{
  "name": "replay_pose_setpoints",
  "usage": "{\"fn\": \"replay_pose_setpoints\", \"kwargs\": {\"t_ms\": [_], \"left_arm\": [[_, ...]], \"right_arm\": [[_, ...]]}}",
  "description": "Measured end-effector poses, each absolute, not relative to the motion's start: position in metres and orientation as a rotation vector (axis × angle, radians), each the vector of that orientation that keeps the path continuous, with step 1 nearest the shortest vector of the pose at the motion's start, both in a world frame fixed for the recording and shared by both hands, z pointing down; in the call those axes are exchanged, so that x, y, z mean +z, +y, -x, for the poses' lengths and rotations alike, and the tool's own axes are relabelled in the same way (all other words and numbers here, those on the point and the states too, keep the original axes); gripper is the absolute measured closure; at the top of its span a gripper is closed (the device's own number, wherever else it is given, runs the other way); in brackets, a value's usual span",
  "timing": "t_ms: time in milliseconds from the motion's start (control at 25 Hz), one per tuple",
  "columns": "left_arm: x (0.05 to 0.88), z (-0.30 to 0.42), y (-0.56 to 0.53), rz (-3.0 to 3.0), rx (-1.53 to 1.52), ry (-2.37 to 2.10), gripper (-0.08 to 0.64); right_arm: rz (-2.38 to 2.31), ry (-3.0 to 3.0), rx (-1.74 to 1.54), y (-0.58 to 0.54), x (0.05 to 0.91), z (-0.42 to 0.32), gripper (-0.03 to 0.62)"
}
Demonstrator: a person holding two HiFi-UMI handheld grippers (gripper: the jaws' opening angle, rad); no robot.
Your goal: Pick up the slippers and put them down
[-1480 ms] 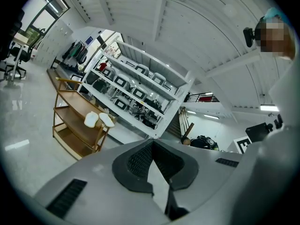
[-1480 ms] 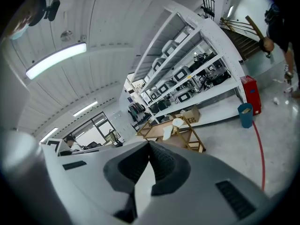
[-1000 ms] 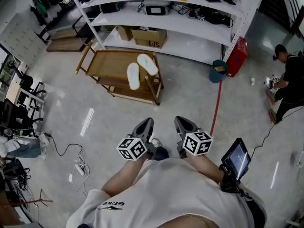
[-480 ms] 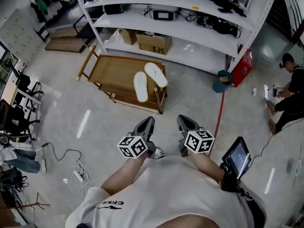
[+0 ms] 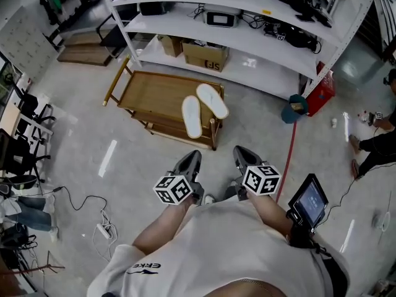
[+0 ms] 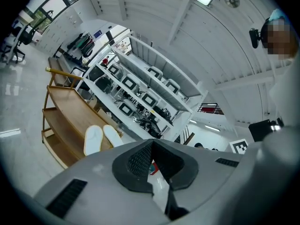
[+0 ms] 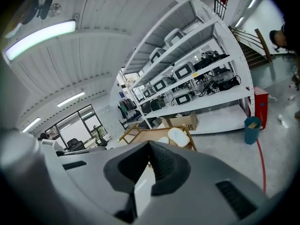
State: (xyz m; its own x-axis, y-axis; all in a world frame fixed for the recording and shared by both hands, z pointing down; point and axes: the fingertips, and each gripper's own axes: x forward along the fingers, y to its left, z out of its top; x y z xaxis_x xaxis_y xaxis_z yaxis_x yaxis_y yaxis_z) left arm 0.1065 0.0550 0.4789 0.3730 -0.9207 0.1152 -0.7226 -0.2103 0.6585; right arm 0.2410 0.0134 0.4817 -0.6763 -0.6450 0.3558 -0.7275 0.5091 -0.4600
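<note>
Your left gripper (image 5: 191, 158) and right gripper (image 5: 242, 153) both have their jaws closed, empty. The two white slippers (image 5: 192, 117) lie side by side on the wooden cart (image 5: 151, 91), well ahead of you.

Setting: lab or workshop storeroom.
Evidence: long white metal shelving (image 5: 266, 39) loaded with electronic units (image 5: 221, 18) and tangled cables; cardboard box (image 5: 206, 55) low down; bare grey floor (image 5: 80, 129) with red tape line (image 5: 285, 159); power strip (image 5: 103, 230) trailing cords; office chairs (image 5: 17, 158) at left edge; ceiling strip light (image 7: 40, 37).
</note>
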Motion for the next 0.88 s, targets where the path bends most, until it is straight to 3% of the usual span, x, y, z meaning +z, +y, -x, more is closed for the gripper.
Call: {"fn": "replay_pose_setpoints", "kwargs": {"t_ms": [880], "left_arm": [[0.532, -0.059, -0.058, -1.811, -0.314, -1.548, 0.557]], "right_arm": [[-1.098, -2.513, 0.92, -0.139, 0.531, -0.219, 0.597]]}}
